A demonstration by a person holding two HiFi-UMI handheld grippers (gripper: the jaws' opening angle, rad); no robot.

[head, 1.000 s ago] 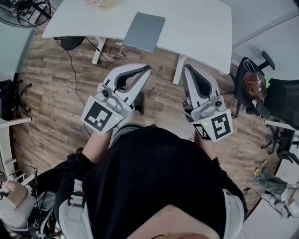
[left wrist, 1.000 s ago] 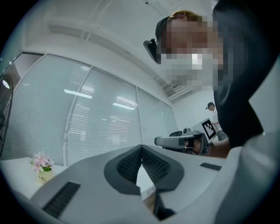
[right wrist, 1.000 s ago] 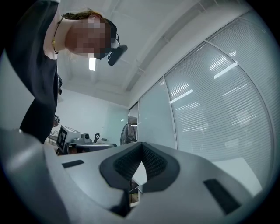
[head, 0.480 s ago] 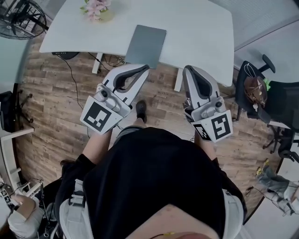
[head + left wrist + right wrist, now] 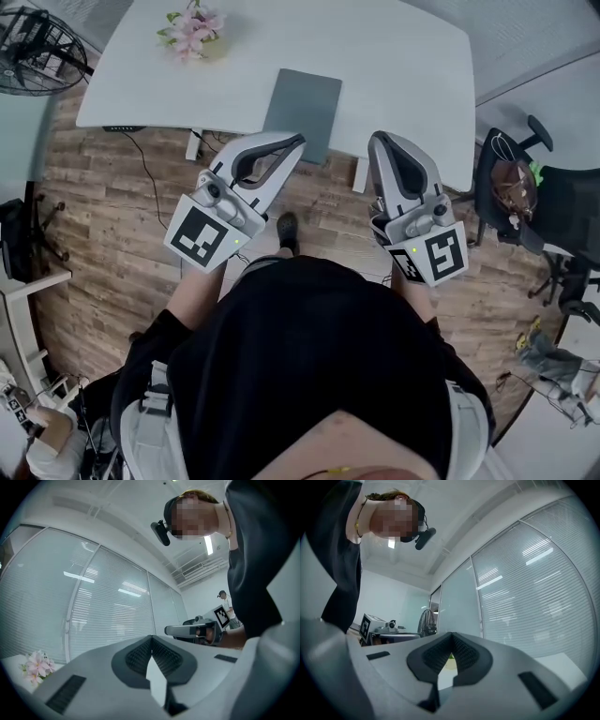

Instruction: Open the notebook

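Observation:
A closed grey notebook (image 5: 303,112) lies flat at the near edge of the white table (image 5: 403,66). In the head view my left gripper (image 5: 298,141) is held in the air just short of the notebook's near edge, tips pointing at it, jaws shut on nothing. My right gripper (image 5: 380,139) hovers beside it, to the right of the notebook, over the table's front edge, also shut and holding nothing. In the left gripper view the pads (image 5: 152,637) meet at the tip; the right gripper view shows the same (image 5: 452,633). Both gripper views look slightly upward and miss the notebook.
Pink flowers (image 5: 192,28) sit on the table's far left. A floor fan (image 5: 37,42) stands at the left and a black office chair (image 5: 525,178) at the right. Cables (image 5: 150,178) trail over the wooden floor under the table.
The person has stepped toward the table: notebook and table now sit nearer and lower in the head view, and the flowers have come into view. Both grippers moved forward, still shut.

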